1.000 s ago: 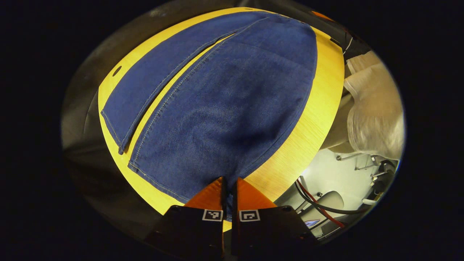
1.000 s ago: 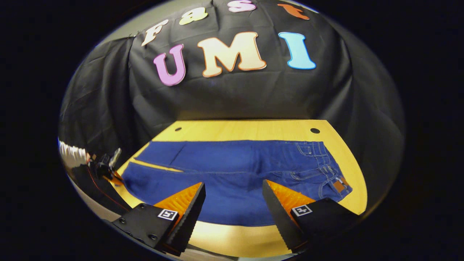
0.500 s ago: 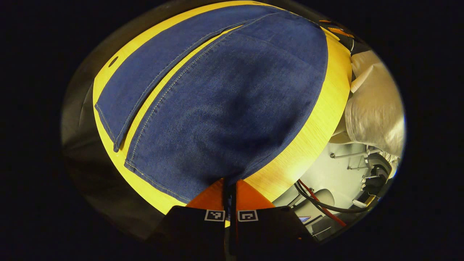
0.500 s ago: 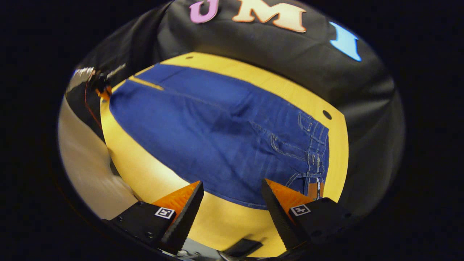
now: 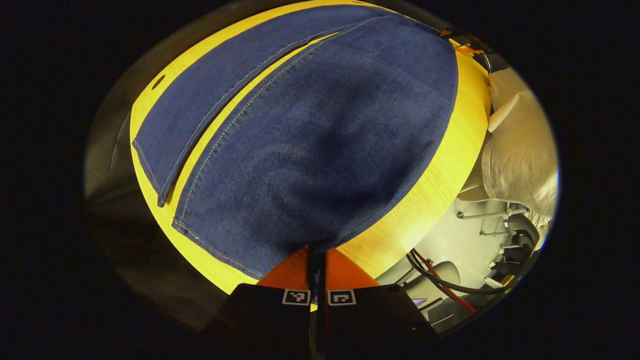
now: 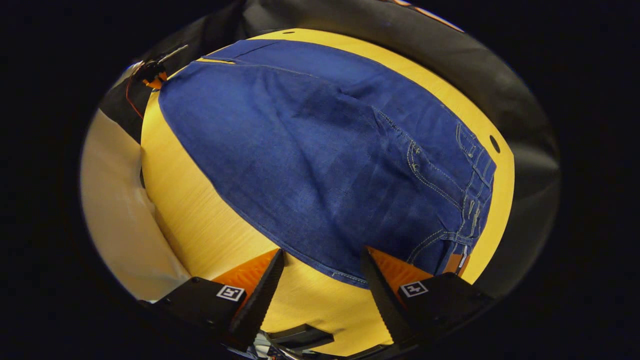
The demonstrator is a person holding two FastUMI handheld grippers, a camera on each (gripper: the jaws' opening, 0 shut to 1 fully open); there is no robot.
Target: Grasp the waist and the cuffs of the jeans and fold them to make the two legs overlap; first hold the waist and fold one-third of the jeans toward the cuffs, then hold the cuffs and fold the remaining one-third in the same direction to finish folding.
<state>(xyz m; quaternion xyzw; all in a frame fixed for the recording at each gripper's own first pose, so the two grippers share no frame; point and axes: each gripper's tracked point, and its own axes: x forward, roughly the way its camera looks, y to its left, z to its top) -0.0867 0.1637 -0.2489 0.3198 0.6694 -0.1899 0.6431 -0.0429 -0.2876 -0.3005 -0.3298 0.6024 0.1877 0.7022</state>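
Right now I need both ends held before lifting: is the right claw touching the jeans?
Apart. The right gripper view shows the right claw open, bare table between its fingers, the jeans hem just beyond them.

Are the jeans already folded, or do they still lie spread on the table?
Spread. The blue denim jeans lie flat on the yellow wooden table, both legs side by side with a strip of table between them.

My table [image 5: 425, 190] has a yellow wood-grain top with a curved edge and small dark holes [image 6: 494, 144] near its far rim. A pair of blue jeans [image 6: 320, 160] lies spread flat on it, legs side by side with a narrow strip of tabletop showing between them.
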